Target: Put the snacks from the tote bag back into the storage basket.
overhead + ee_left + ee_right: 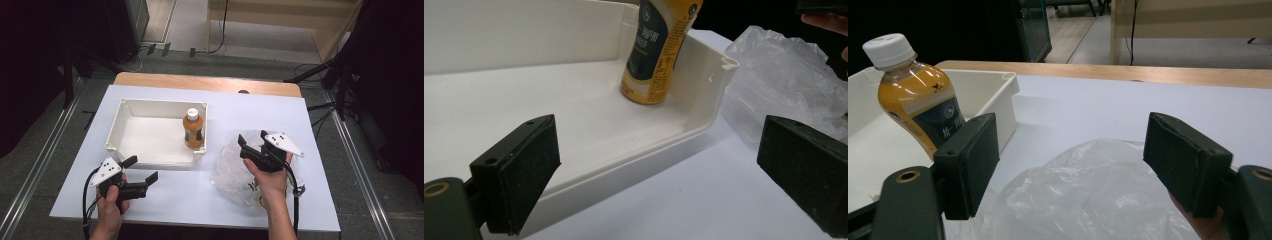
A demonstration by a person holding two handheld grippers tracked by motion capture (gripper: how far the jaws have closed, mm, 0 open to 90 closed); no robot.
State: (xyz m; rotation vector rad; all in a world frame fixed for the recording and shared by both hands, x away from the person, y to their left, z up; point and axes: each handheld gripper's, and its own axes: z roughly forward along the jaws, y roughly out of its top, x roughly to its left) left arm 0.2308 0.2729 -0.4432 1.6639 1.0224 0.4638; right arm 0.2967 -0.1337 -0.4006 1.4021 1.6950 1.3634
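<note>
Now, table: my white-topped table [220,195] has a wooden strip showing along its far edge.
Tray: a white open tray [131,106] sits on the left half of the table, its near wall just beyond my left gripper.
Bottle: an orange drink bottle [193,129] with a white cap stands upright inside the tray, in its right part, close to the right wall.
Bag: a crumpled clear plastic bag [231,172] lies on the table right of the tray, near the front edge; something yellow shows at its near side, too small for me to tell what.
Left gripper: my left gripper [141,169] is held over the near left of the table, jaws spread wide with nothing between them; in its own view the pads [526,172] frame the tray's near right corner and the bottle.
Right gripper: my right gripper [251,144] hovers over the bag, jaws wide apart and empty; in its own view the bag lies below and between the pads [973,160], and I cannot tell whether they touch it.
Hands: my left hand [112,207] and right hand [272,181] grip the handles from the near side.
</note>
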